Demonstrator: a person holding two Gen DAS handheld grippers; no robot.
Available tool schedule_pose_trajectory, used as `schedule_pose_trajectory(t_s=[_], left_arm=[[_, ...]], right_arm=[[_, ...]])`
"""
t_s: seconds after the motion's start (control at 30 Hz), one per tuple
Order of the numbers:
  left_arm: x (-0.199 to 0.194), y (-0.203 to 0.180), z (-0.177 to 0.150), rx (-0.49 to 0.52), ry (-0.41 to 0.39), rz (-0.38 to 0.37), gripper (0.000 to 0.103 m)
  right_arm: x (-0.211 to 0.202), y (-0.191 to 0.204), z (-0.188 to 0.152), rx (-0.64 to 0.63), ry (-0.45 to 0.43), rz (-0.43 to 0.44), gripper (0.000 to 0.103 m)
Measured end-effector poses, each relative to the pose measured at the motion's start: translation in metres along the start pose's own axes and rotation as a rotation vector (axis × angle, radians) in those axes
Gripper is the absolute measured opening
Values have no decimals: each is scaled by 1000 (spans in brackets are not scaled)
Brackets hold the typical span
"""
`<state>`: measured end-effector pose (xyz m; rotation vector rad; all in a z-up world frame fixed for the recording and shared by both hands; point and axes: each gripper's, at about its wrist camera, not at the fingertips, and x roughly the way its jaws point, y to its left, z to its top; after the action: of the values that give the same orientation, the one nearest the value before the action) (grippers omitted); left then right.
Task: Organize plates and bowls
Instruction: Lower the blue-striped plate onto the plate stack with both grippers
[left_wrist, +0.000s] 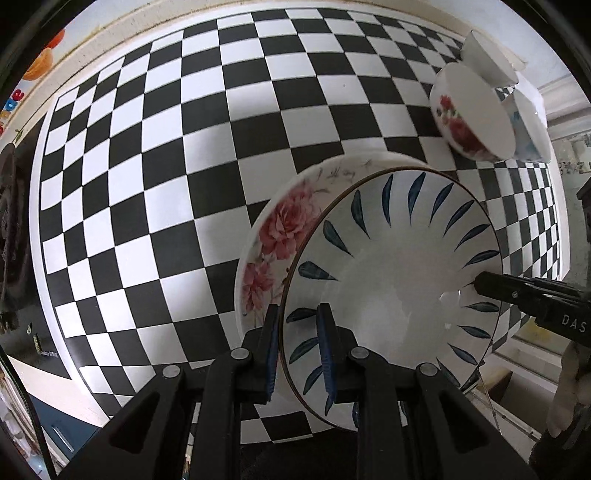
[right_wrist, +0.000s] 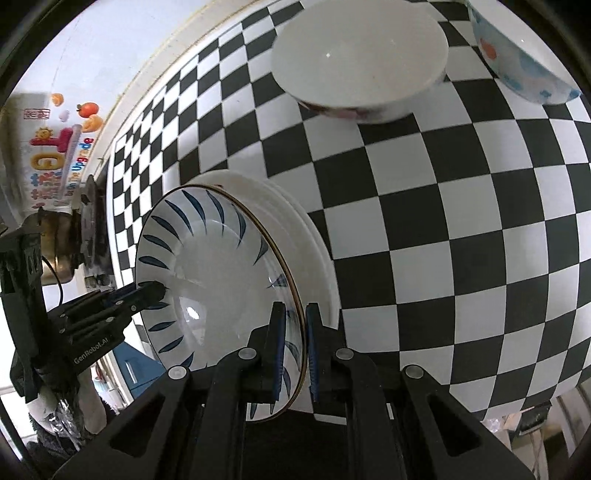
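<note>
I am gripping the white blue-leaf plate (left_wrist: 399, 258) by opposite rims with both claws, left gripper (left_wrist: 297, 354) and right gripper (right_wrist: 294, 350), over the pink-flowered plate stack (left_wrist: 280, 236); three ceramic bowls (left_wrist: 472, 114) are still waiting unstacked.

White ceramic plate with dark-blue leaf strokes and thin brown rim (left_wrist: 399, 266) (right_wrist: 218, 273): tilted, just above white pink-peony plate (left_wrist: 280, 236) on checkered counter (left_wrist: 166, 147). Beyond, three bowls clustered: red-rose white bowl (left_wrist: 469, 114) (right_wrist: 362, 62), blue-patterned bowl (left_wrist: 528, 125) (right_wrist: 517, 55), plain white bowl (left_wrist: 487, 55).
</note>
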<state>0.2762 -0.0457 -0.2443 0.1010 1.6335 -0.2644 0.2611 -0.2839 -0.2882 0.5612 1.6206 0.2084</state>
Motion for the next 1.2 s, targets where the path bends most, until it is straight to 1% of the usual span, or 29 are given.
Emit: schedule_pose_trajectory(t_s=[0.3,0.53,0.63,0.87,1.03,1.2], left_arm=[[13,-1,3,-8,4,55,18],[10,-1,6,-35,2,56,18],[9,-3,6,-44,-2,63,18],[11,1,4,-64,-2,59,18],[14,2,4,-79,-3,61,18],[16,2,2,-114,-11,76,18]], right_arm=[[16,3,5,-19,23,-36,13],[17,8,9,-33,26,-63,13],[17,10,9,-30,32,-70,15],[17,15,9,-23,24,-101,16],[16,16,9,-22,24,-102,16],[16,16,11,-40,32,-98,16]])
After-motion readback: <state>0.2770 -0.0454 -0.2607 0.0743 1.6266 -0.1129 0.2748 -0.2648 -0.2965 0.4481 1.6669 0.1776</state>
